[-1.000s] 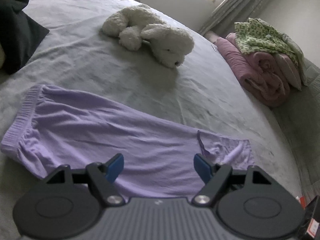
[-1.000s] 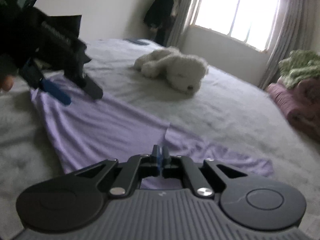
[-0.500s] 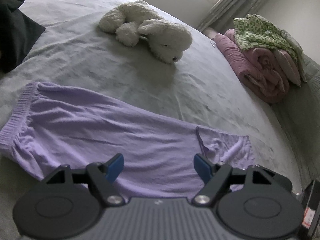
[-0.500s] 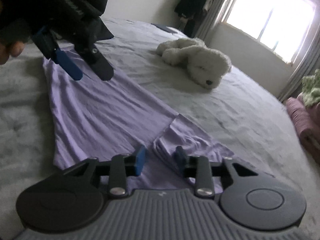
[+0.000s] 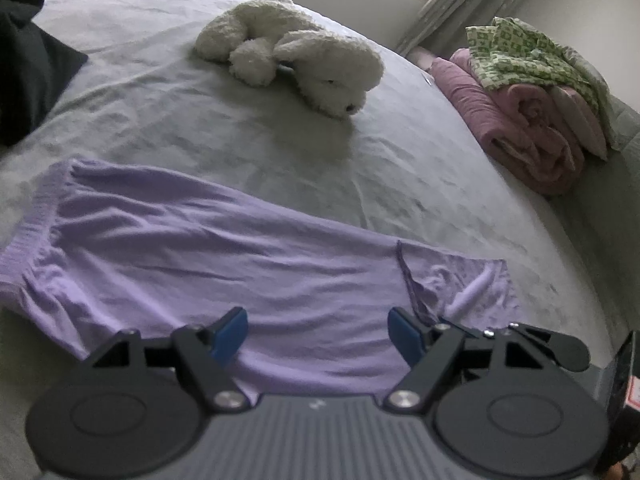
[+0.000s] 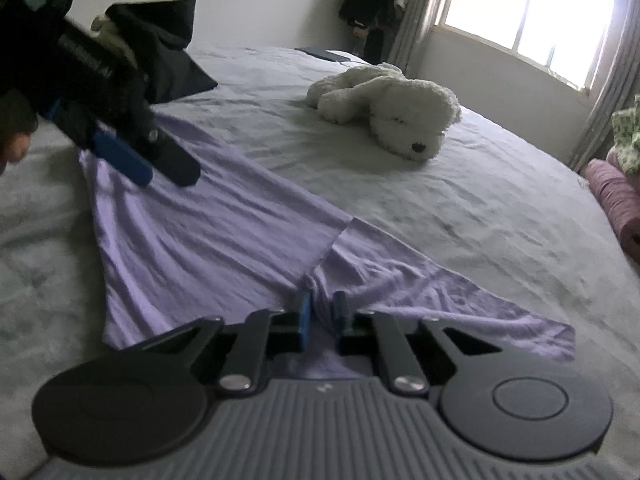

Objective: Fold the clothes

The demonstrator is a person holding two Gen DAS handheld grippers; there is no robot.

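Below left gripper [image 5: 314, 334], jaws wide, lilac garment [image 5: 208, 252] flat on bed [image 5: 400, 168]. Only right view shows right gripper [image 6: 322, 314] nearly closed around fabric fold, toy dog [image 6: 400, 114] beyond.

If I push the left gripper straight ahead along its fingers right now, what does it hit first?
Most likely the purple garment: the open left gripper hangs over its near edge, pointing down across it. Past the cloth lies bare grey bedsheet, then the white plush dog. How high it hangs is unclear.
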